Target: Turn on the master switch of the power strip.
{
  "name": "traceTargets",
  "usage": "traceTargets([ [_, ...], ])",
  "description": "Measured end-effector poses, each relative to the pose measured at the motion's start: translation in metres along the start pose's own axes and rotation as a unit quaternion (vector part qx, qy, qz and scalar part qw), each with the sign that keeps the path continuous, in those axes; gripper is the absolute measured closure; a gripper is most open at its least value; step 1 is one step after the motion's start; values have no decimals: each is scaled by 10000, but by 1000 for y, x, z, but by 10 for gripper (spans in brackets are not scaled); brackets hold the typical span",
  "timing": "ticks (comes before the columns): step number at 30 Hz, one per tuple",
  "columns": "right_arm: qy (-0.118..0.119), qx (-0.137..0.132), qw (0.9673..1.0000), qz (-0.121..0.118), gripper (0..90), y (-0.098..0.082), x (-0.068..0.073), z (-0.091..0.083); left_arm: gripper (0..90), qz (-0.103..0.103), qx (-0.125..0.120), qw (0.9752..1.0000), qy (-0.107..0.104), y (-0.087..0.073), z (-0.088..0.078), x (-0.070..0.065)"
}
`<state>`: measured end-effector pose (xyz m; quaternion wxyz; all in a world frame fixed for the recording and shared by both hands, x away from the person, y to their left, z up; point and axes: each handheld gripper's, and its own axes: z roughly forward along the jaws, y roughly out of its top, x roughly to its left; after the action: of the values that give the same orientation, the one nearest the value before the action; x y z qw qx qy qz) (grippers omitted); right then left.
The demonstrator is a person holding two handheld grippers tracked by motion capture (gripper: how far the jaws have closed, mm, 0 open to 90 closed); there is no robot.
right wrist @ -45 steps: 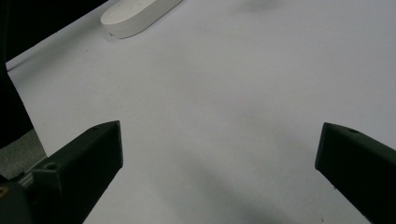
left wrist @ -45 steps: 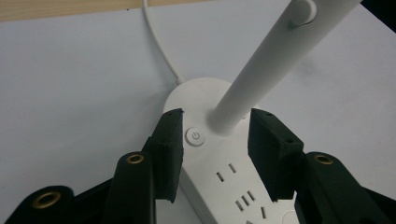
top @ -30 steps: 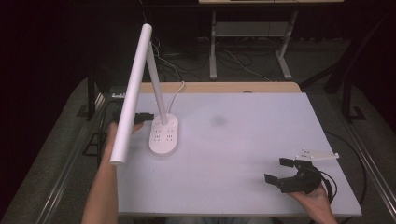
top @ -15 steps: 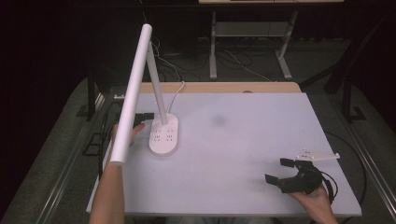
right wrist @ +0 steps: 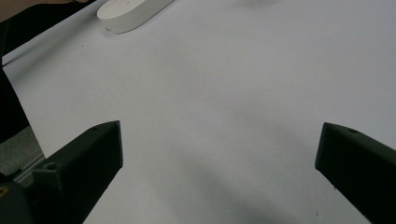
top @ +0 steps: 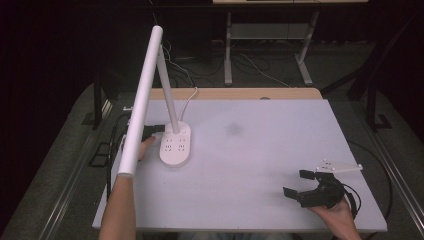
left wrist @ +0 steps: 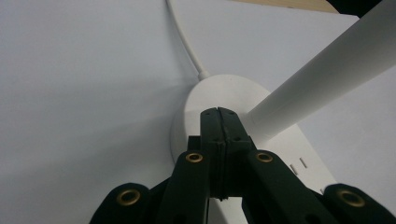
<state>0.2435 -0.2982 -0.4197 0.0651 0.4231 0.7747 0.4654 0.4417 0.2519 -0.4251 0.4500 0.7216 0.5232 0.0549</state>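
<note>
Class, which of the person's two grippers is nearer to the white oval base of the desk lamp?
The left. The left gripper, jaws shut, is right at the white oval lamp base; the right gripper rests open near the table's opposite corner, far off.

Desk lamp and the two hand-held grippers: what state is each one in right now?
Desk lamp: standing upright on the table, long head tilted, not visibly lit.
Lamp cord: attached at the base, trailing across the table.
Left hand-held gripper: jaws shut, empty, tips at the lamp base beside the post.
Right hand-held gripper: jaws open, empty, near the table's right edge.

Closed tool [left wrist: 218,112] touching lamp base [left wrist: 224,91]
</note>
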Motion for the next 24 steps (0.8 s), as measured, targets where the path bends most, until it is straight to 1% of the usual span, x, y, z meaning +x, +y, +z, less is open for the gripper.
traceTargets([
  [3,1,4,10000,-31,3,0,0,0,897,-23,4,10000,-56,-1,1,0],
  [6,9,22,10000,-18,3,0,0,0,897,23,43,9999,-106,-2,3,-1],
  [7,8,20,10000,-17,3,0,0,0,897,8,49,9999,-107,-3,5,-2],
  [8,12,32,10000,-21,3,0,0,0,897,46,67,9999,-117,-3,5,-2],
  [11,14,37,10000,-11,3,0,0,0,896,39,56,9999,-154,-3,8,-3],
  [14,15,34,10000,-11,3,0,0,0,896,64,62,9998,-171,-4,9,-5],
  [17,11,23,10000,-28,3,0,-1,0,897,73,83,9999,-121,-3,10,-6],
  [19,9,26,10000,-30,3,0,0,0,897,48,104,9999,-79,-2,10,-8],
  [20,2,26,10000,-31,3,0,0,0,896,4,137,9998,-170,-2,10,-7],
  [21,6,31,10000,-33,3,0,0,0,897,-18,160,9997,-208,-2,10,-7],
  [24,18,47,10000,-46,3,0,0,0,898,2,198,9996,-182,-2,10,-8],
])
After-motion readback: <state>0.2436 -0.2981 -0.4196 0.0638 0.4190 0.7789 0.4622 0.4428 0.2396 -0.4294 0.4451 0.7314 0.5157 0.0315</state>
